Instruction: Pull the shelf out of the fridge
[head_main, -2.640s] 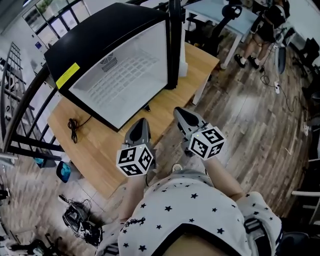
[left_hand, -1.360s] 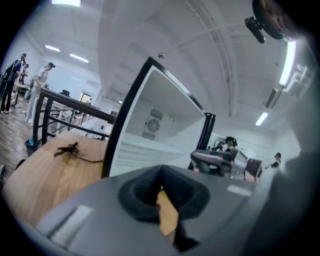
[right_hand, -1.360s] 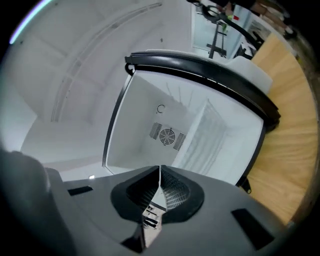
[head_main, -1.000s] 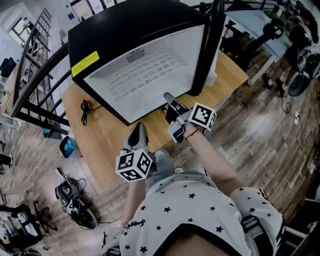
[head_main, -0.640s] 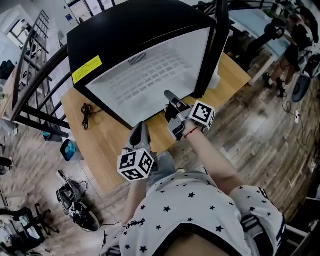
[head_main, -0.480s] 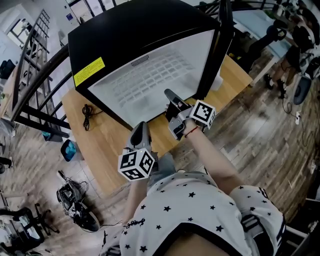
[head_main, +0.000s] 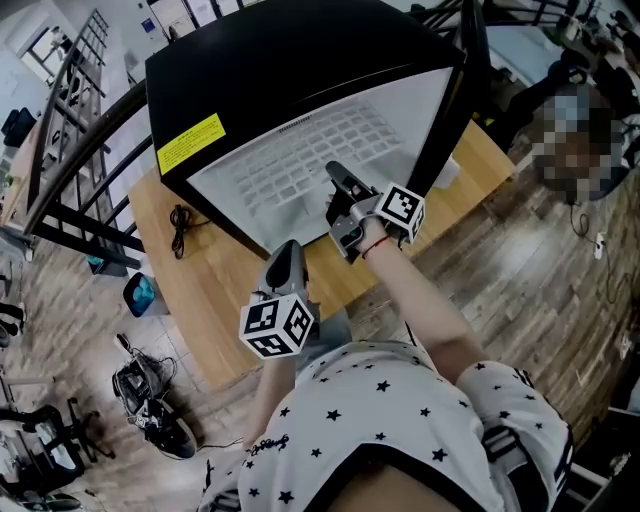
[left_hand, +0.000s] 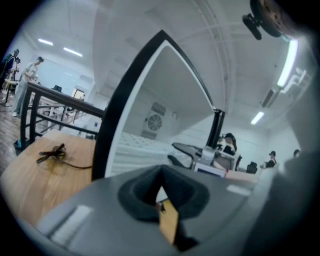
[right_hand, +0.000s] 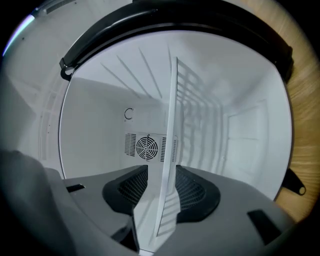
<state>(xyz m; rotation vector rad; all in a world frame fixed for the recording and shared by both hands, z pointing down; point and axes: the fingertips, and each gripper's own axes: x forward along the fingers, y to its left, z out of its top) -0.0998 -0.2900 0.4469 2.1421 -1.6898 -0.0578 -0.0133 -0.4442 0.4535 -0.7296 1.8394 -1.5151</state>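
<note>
1. Shelf (right_hand: 170, 125): white wire grid, inside the fridge and seen edge-on in the right gripper view. Its front edge stands between the right gripper's jaws.
2. Right gripper (head_main: 337, 178): reaches into the fridge mouth. Its jaws have just been opening and now stand wide, one pad on each side of the shelf edge without clamping it.
3. Fridge (head_main: 300, 60): black case with a white interior and a round fan grille (right_hand: 146, 146) on the back wall. The door is swung open.
4. Left gripper (head_main: 287, 250): hangs over the table in front of the fridge, apart from it. Its fingers are closed together with nothing between them.
5. Table (head_main: 220, 290): wooden and bears the fridge. A coiled black cable (head_main: 180, 225) lies beside the case.
</note>
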